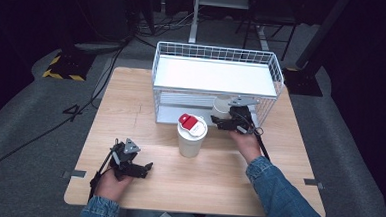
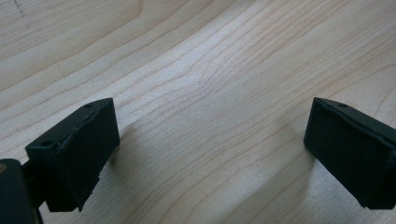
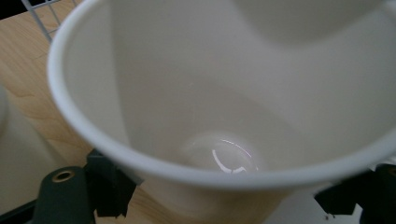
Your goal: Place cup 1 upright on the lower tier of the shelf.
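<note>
While my right gripper sits at the open front of the wire basket, its jaws are clamped on a white paper cup. In the right gripper view I look straight into the cup's bare inside, with one black jaw on either side of its wall. From the high view, that cup is at the basket's lower level, under the white shelf, tucked against the gripper.

My left gripper rests near the table's front left, well apart from everything else. Its jaws stand wide apart with bare wood between them, gripping nothing, as the left gripper view shows.

Just in front of the basket stands a second white cup with a red-and-white lid, upright on the table and near my right gripper.
</note>
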`<state>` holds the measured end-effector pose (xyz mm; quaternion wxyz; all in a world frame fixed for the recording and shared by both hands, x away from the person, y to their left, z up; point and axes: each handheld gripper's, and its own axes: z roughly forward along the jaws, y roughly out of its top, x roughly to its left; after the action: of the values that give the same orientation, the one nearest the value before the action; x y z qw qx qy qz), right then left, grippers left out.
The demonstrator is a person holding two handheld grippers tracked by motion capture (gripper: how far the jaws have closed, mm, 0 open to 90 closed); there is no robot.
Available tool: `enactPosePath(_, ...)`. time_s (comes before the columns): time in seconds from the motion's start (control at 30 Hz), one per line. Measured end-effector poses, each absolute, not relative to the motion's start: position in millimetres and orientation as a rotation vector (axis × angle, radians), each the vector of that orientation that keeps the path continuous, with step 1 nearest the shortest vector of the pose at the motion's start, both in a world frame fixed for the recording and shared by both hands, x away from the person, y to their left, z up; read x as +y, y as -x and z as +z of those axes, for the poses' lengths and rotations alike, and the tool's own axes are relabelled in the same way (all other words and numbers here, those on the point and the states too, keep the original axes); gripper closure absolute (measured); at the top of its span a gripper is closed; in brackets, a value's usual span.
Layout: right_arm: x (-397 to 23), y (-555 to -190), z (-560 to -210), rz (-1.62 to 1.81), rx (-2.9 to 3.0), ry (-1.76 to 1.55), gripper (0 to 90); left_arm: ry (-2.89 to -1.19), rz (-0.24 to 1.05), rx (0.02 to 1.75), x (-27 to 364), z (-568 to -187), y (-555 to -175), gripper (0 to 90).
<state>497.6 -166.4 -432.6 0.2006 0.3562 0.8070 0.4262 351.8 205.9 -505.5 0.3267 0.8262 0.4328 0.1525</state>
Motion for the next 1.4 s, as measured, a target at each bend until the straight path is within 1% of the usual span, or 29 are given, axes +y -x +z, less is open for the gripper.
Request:
enactPosePath(0.5,-165,-513,-451,1.171,2.157,-1.021,22.5,-2.166,0.401,1.132,206,-505,-352,3.9)
enactPosePath(1.03,-157,-512,-458,1.198,2.157,-1.022,22.5,-2.165,0.399,1.133,206,-505,-352,3.9)
enactPosePath(1.4,-154,-521,-469,1.19,2.165,-1.054,22.5,-2.166,0.4,1.133,206,-505,-352,3.9)
